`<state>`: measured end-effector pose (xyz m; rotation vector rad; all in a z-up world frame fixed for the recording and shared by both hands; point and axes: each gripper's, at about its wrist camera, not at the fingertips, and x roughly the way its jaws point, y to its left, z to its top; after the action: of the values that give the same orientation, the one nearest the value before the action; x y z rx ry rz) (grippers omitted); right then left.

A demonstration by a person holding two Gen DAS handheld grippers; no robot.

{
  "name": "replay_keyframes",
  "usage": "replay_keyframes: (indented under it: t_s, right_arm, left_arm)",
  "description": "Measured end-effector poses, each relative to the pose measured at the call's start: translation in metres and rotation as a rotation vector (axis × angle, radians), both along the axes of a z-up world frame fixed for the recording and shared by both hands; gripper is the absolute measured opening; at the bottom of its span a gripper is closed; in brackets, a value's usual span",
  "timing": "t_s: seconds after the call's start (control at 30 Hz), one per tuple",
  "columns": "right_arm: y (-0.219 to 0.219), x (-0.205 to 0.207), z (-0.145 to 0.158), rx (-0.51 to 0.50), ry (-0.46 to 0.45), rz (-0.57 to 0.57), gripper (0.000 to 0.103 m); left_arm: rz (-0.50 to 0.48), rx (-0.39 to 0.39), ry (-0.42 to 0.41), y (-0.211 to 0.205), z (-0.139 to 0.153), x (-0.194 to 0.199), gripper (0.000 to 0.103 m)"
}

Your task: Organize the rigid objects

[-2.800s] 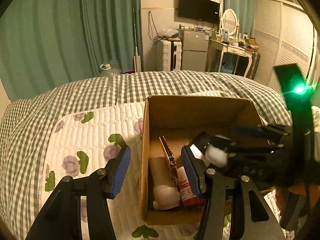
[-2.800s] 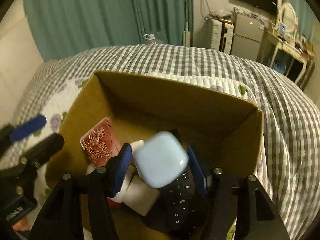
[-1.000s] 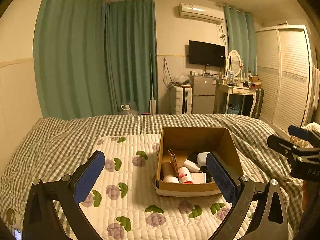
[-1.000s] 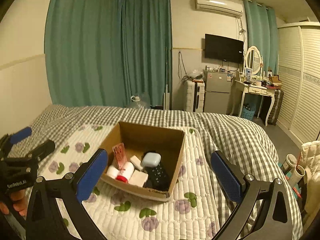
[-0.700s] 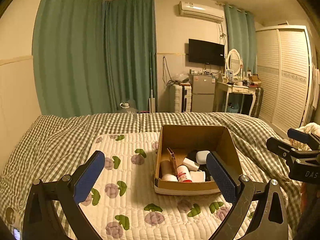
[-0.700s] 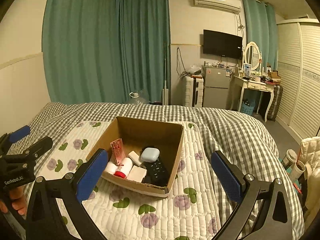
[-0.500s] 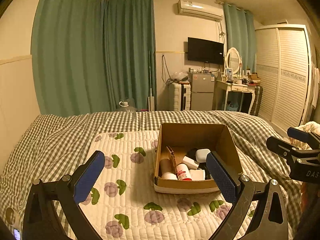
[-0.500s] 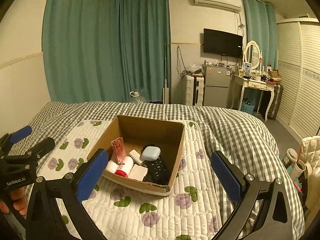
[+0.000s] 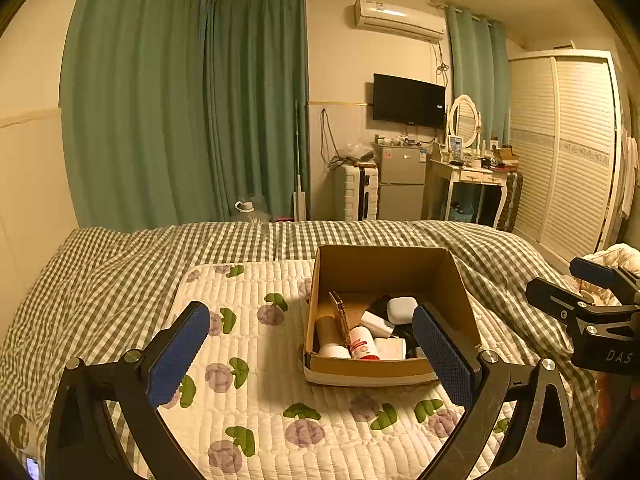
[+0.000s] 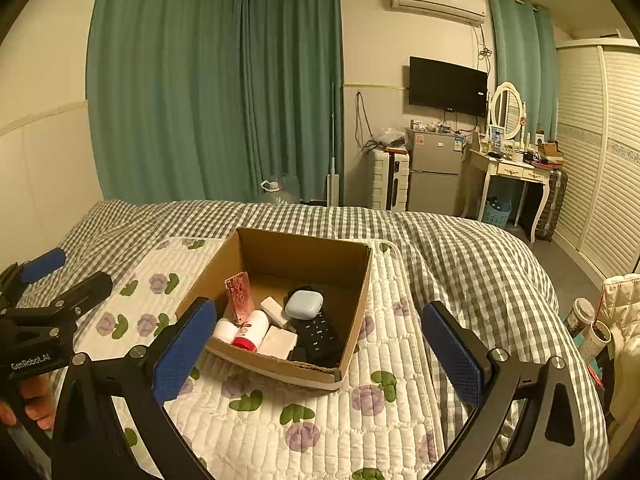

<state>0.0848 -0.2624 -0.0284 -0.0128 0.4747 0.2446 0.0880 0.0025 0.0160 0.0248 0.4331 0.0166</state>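
Sitting ahead of both tongs on the quilted mat [image 10: 360, 420]: a stiff cardboard box [image 10: 362, 276], open-topped. Holding inside a rounded pale-blue case [image 10: 304, 304] resting atop a black remote [image 10: 320, 332], a red-capped white bottle [image 10: 250, 330], a flat white block [image 10: 278, 342], an upright pink card [image 10: 239, 296].

Hovering well back, empty: left tongs [image 9: 312, 354] and right tongs [image 10: 320, 354], both spread wide, blue ribbed pads [image 10: 450, 354] gripping nothing.

Looking like the closing step, sorting seemingly done; probably needing only a check for stray pieces on the checked bed cover [image 10: 460, 248].
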Motion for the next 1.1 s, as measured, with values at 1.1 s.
replay_keyframes:
  t_s: [1.1]
  right_arm:
    - [-0.0020,0.0022,-0.0083,-0.014,0.020,-0.012,0.103]
  left_arm:
    - [-0.011,-0.004,0.013,0.0056,-0.0035,0.0015,0.103]
